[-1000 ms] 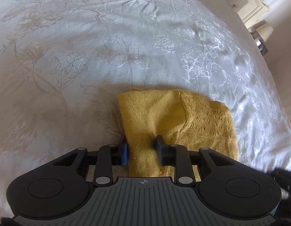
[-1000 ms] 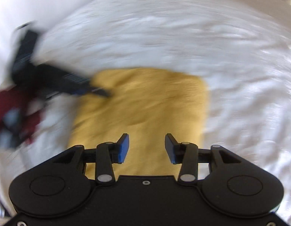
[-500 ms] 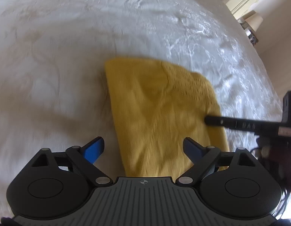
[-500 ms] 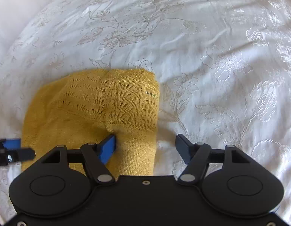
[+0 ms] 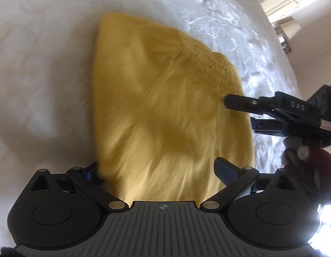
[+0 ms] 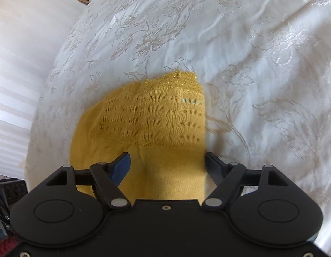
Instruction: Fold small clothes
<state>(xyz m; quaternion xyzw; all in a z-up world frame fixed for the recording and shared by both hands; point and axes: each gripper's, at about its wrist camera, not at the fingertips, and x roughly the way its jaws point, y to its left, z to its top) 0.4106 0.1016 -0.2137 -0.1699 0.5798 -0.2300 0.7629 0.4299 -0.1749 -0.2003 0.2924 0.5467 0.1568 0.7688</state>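
Since a second ago the left claw let go; its jaws, just opening, straddle the folded yellow knit on the bed. Right claw likewise apart, unclamped. Next: grip both near corners evenly.

One yellow knit garment, two grippers

"DAS" on right gripper arm

Daylight is soft and bright across my white bedspread, glare flaring near right. My left view smears the yellow knit, perhaps motion blur; shadows pool near me, and fisheye edges bend.
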